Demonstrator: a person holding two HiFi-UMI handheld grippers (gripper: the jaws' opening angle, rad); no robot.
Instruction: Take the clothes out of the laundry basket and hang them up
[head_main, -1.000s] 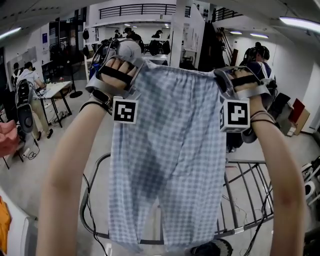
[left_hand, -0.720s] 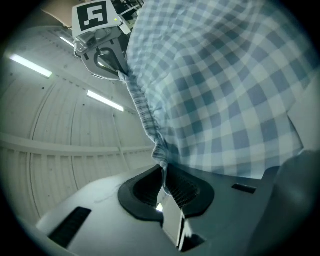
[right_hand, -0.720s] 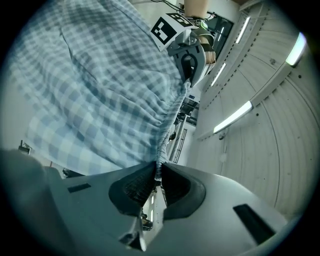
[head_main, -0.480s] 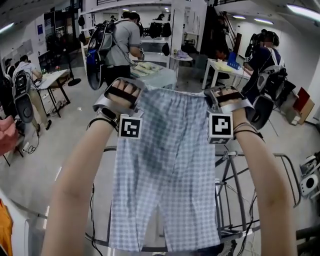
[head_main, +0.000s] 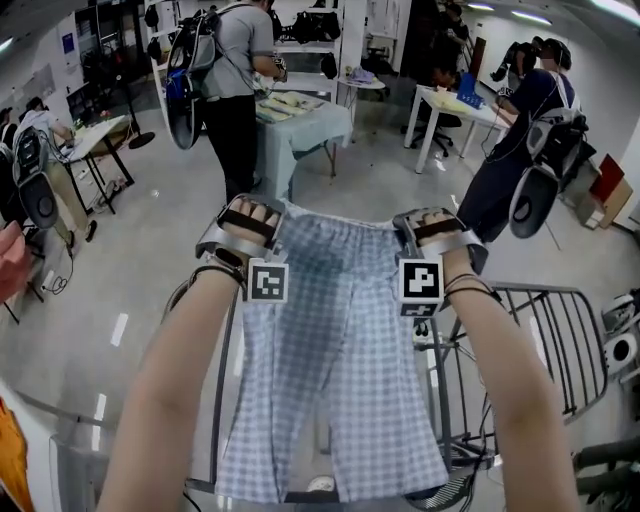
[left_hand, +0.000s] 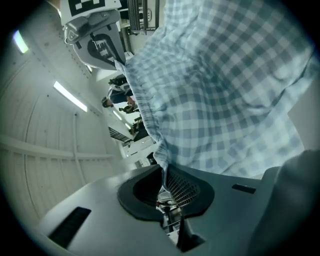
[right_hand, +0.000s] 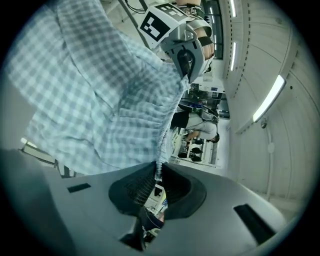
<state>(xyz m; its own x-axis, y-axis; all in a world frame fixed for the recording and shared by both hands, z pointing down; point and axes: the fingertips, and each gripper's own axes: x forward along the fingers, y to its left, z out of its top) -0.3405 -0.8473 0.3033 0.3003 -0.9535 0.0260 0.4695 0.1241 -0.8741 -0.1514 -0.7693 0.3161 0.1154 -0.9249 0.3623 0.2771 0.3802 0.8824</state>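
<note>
A pair of blue-and-white checked shorts (head_main: 340, 350) hangs spread out by its waistband between my two grippers. My left gripper (head_main: 268, 220) is shut on the waistband's left corner, and the cloth (left_hand: 225, 85) runs into its closed jaws (left_hand: 162, 172). At the right corner my right gripper (head_main: 408, 222) is shut on the gathered band (right_hand: 100, 95), pinched between its pads (right_hand: 157, 172). Each gripper view also shows the other gripper across the band. The legs hang down over a metal drying rack (head_main: 560, 330). No laundry basket is in view.
The rack's rails reach to the right and below the shorts. A cloth-covered table (head_main: 300, 120) with a person (head_main: 235, 70) beside it stands ahead, and a white table (head_main: 460, 105) with another person (head_main: 520, 130) is at the back right. Cables lie on the floor.
Both hands have come down together with the shorts, from high in front of my face to low over the drying rack. The grips on the waistband are unchanged.
</note>
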